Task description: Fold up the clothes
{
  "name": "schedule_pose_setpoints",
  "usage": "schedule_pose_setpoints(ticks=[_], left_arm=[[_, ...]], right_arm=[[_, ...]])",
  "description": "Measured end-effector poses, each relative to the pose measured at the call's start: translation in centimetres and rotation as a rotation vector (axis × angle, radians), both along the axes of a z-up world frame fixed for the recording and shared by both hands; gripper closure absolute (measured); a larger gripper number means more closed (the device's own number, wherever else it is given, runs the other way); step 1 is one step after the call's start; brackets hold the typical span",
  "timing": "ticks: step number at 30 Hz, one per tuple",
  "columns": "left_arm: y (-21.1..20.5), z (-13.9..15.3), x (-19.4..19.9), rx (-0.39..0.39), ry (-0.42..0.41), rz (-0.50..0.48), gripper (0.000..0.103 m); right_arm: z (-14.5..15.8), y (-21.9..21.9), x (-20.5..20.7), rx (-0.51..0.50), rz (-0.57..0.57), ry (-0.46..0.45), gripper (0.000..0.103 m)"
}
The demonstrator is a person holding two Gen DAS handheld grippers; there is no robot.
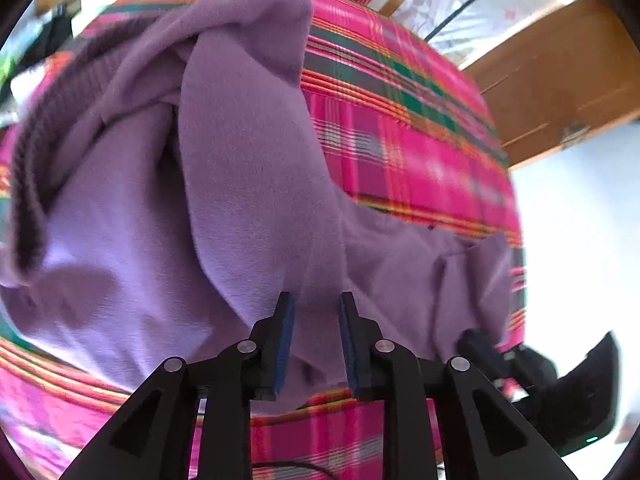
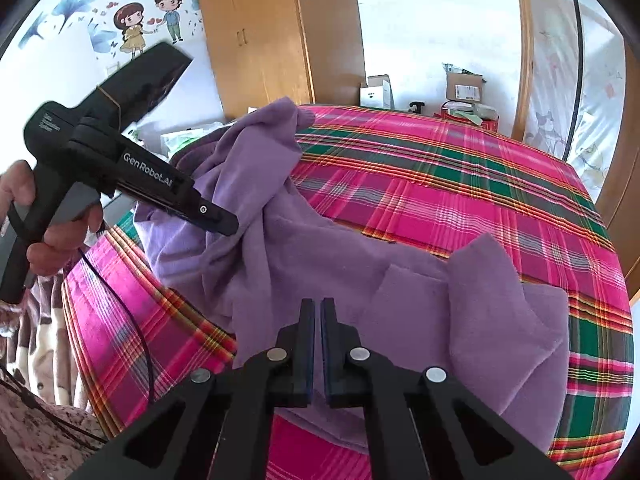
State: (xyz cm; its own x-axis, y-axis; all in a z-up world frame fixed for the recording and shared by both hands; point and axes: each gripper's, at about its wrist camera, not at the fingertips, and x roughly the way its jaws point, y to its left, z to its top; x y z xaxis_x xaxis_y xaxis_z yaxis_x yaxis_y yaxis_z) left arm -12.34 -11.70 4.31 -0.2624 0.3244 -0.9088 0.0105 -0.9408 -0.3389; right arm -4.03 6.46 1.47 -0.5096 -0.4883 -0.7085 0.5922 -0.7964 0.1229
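Both grippers' fingers point(image 1: 286, 332) clamped — purple garment point(image 1: 248, 168).

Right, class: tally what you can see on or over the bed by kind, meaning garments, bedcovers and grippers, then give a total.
Purple garment: 1
Plaid bedcover: 1
Grippers: 2, the left gripper and the right gripper
Total: 4
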Motion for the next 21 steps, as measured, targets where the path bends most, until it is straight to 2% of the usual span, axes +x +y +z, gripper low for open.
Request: schedule_pose_setpoints(ticks=[1, 3, 10, 13, 17, 20, 21], left_arm=[[0.6, 0.4, 0.1, -0.058, 0.016, -0.023, 0.076], [1.5, 0.5, 0.3, -0.127, 0.023, -0.058, 0.063], [3.7, -0.8, 0.6, -0.258, -0.025, -0.147, 0.062], [2.9, -1.6, 0.0, -0.291, -0.064, -0.108, 0.062], [1.2, -1.6, -0.3, -0.321, -0.065, -0.067, 0.063], [-0.4, -1.8, -0.6, -0.264, -0.084, -0.022, 0.075], [-0.6, -1.8, -0.7, -0.257, -0.083, -0.021, 0.075]], right_arm=[[-0.1, -0.2, 0.0, 0.001, 0.004, -0.001, 0.099], [-0.2, -0.4, 0.1, -0.005, 0.009, -0.008, 0.099], [-0.7, -0.5, 0.0, -0.011, 0.004, -0.02, 0.097], [-0.7, -0.5, 0.2, -0.021, 0.012, -0.019, 0.097], [-0.9, -0.7, 0.0, -0.022, 0.018, -0.027, 0.096], [-1.1, -0.7, 0.0, -0.016, 0.026, -0.033, 0.092], [-1.1, -0.8, 0.0, -0.011, 0.028, -0.031, 0.092]])
